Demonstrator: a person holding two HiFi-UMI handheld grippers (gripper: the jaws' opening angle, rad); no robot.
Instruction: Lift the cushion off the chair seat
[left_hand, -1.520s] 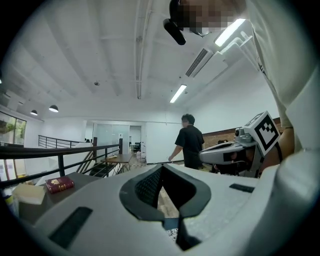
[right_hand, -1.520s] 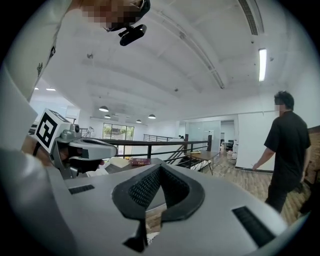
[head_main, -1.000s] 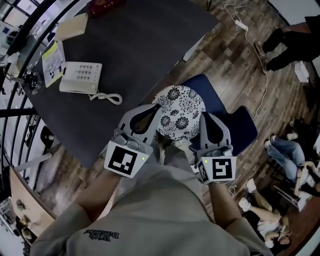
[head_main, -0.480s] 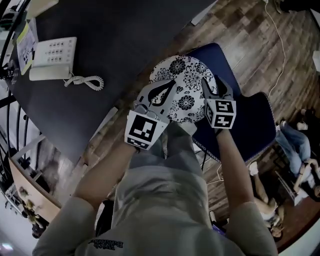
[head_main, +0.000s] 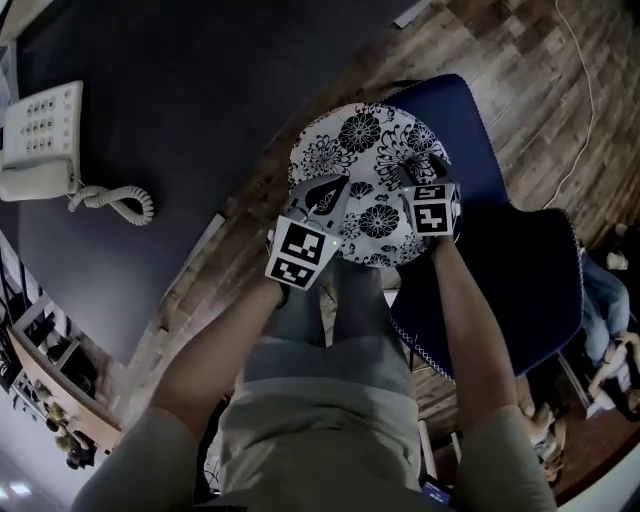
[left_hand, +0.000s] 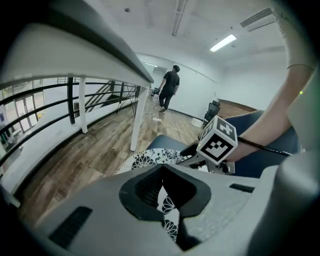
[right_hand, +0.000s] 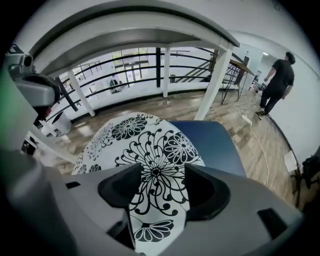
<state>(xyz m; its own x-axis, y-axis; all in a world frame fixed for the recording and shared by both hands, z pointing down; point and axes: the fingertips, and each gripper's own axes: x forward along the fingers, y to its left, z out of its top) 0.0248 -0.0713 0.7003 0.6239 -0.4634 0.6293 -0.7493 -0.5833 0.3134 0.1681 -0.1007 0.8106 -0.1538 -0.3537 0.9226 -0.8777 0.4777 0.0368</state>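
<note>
A round white cushion (head_main: 365, 150) with black flowers lies on the blue chair seat (head_main: 465, 125) and overhangs its edge toward the table. Both grippers hang just over the cushion's near half, pointing down at it. My left gripper (head_main: 340, 185) is shut with its tips together and nothing between them; in its own view the cushion (left_hand: 150, 159) shows past the left gripper (left_hand: 162, 167). My right gripper (head_main: 415, 168) is open and its jaws are still opening. Between them, in the right gripper view, is only the cushion (right_hand: 145, 137) below the right gripper (right_hand: 159, 172), apart from the pads.
A dark table (head_main: 180, 90) with a white telephone (head_main: 40, 140) and its coiled cord stands left of the chair. The chair's blue backrest (head_main: 530, 290) is at the right. White table legs (right_hand: 215, 82) rise close by. A cable (head_main: 585, 90) crosses the wood floor, and a person (right_hand: 277, 80) stands far off.
Both grippers have come down from chest height to just over the cushion. The right gripper's jaws have spread apart; the left gripper's have stayed together.
</note>
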